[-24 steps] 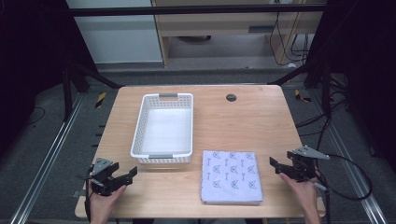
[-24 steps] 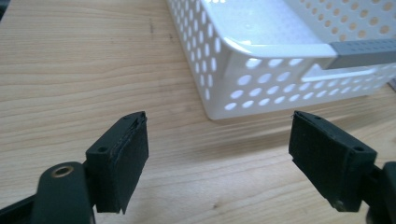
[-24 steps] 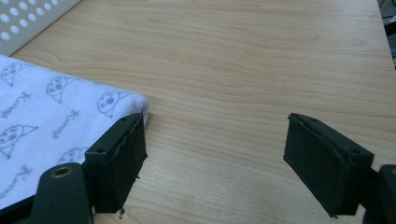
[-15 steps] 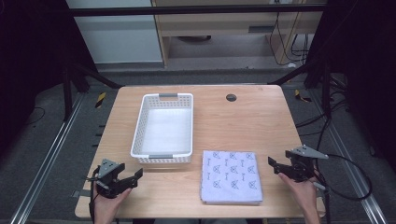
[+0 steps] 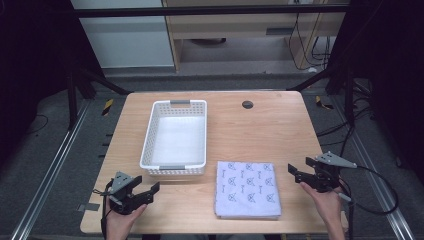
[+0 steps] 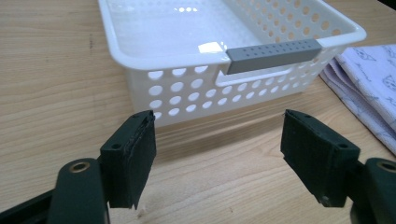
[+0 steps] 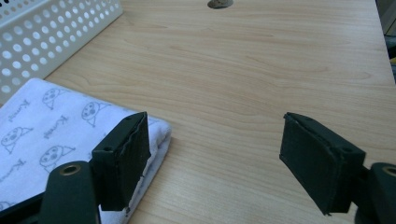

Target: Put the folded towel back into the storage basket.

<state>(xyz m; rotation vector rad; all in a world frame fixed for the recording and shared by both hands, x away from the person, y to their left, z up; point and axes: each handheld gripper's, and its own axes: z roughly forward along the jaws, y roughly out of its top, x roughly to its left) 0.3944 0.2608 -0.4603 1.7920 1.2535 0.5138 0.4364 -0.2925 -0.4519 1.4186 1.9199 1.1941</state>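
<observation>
A white perforated basket (image 5: pixel 175 137) with grey handles stands empty on the left half of the wooden table (image 5: pixel 260 130). A folded white cloth (image 5: pixel 247 189) with a small printed pattern lies at the front centre. My left gripper (image 5: pixel 147 186) is open near the front left corner, and its jaws point at the basket's near wall (image 6: pixel 224 88) with nothing between them. My right gripper (image 5: pixel 298 170) is open just right of the cloth. Its left jaw hovers over the cloth's corner (image 7: pixel 56 130), and bare wood shows between the jaws.
A round dark cable hole (image 5: pixel 247 104) sits in the table's far side. Metal rails and cables run along the floor on both sides. Bare wood lies between the basket and the table's right edge.
My left gripper has shifted a little to the right along the front edge. The right gripper, the basket and the cloth have kept still.
</observation>
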